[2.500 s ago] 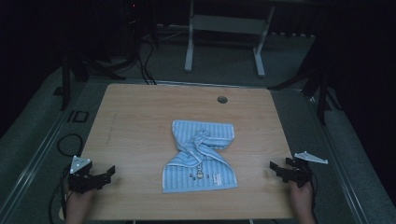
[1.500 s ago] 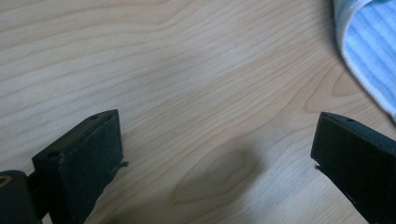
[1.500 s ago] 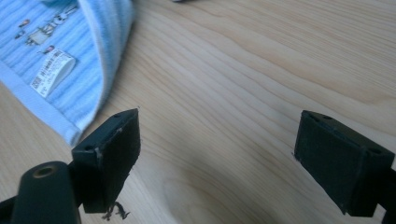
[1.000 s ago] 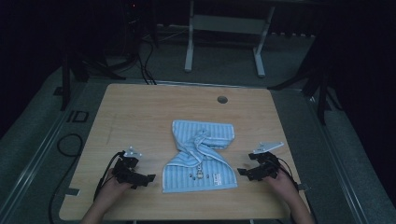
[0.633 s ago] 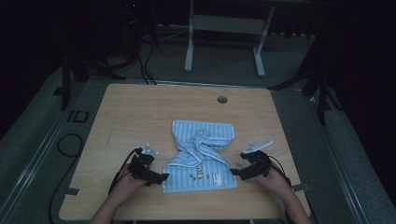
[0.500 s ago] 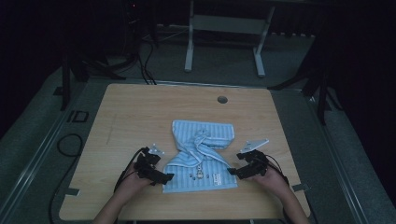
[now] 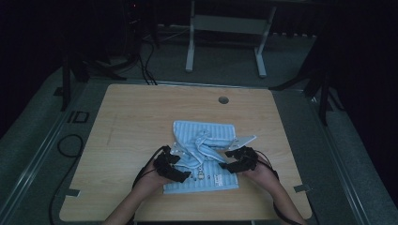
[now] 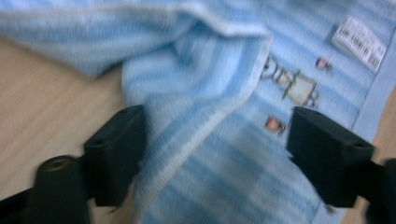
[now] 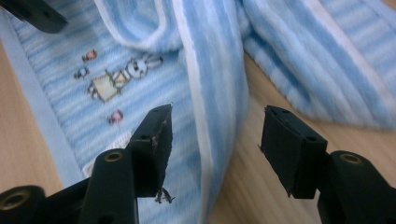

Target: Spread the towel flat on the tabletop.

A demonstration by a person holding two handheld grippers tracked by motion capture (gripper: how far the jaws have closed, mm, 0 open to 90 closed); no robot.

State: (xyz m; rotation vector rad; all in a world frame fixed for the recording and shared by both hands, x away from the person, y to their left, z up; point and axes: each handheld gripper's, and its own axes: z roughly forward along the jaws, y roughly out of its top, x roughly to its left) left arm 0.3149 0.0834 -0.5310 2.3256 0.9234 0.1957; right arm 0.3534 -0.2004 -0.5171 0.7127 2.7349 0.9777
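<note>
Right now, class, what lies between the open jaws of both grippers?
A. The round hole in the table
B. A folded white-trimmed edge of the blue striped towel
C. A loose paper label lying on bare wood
B: in each gripper view the towel's white-trimmed fold runs up between the two black jaws, which stand apart on either side.

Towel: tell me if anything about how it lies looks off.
The towel is not flat: its middle is twisted and bunched into a ridge, with a folded flap lying over the printed lower half. Both the left gripper and the right gripper have open jaws straddling folded edges.
</note>
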